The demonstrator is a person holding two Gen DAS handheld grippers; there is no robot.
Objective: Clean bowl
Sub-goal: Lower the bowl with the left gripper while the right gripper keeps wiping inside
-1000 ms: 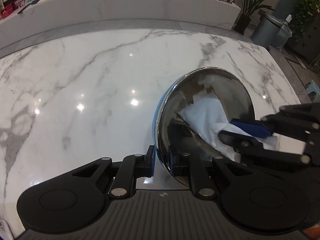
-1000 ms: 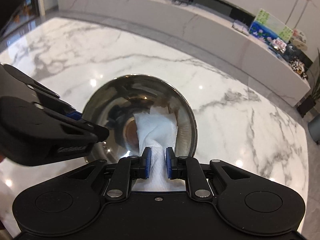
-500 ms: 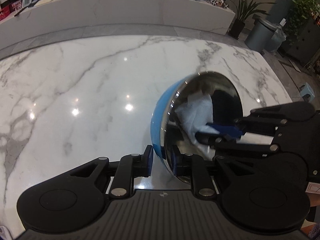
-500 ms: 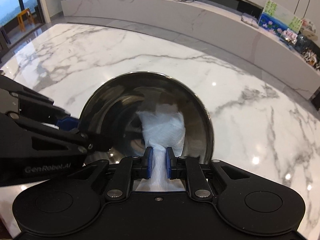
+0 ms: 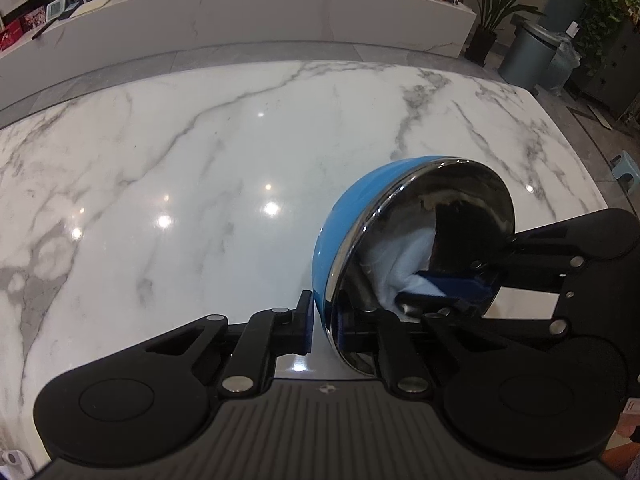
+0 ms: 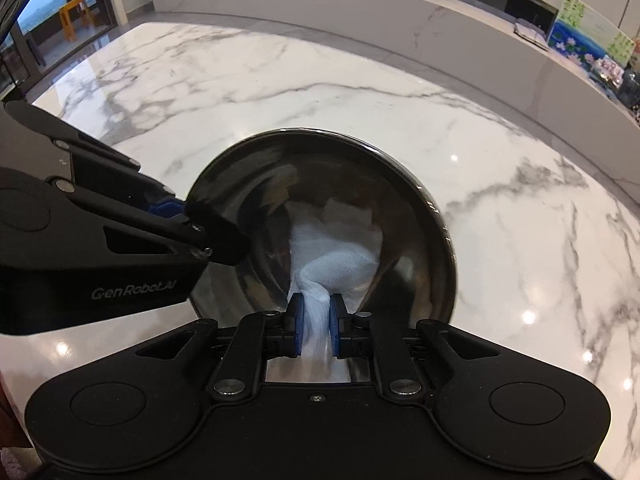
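The right gripper [image 6: 316,326], at the bottom centre of its own view, has its two blue pads [image 6: 297,320] pressed on a twisted neck of white paper towel [image 6: 334,252]. The rest of the towel fans out above the pads and lies against the inner wall of the bowl with a shiny steel inside and a blue outside [image 6: 416,216], which fills the middle of that frame, tipped so its opening faces the camera.

The left gripper [image 5: 322,318], low in the centre of its view, is clamped on the near rim of that bowl [image 5: 344,232]: one blue pad [image 5: 307,320] sits against the blue outer shell, and the other finger is inside, against the mirror wall. In this view the bowl stands tilted on its side at the right of centre, blue dome to the left, opening to the right. The right gripper [image 5: 436,292] reaches in from the right edge, with the towel [image 5: 404,260] bunched at its tip inside the bowl.

Under the bowl spreads a glossy white marble tabletop with grey veins [image 5: 180,168], dotted with lamp reflections. Beyond it runs a long pale marble counter [image 5: 248,4] across the top of the frame, and a grey bin [image 5: 528,52] and potted plants [image 5: 490,12] stand at the upper right.
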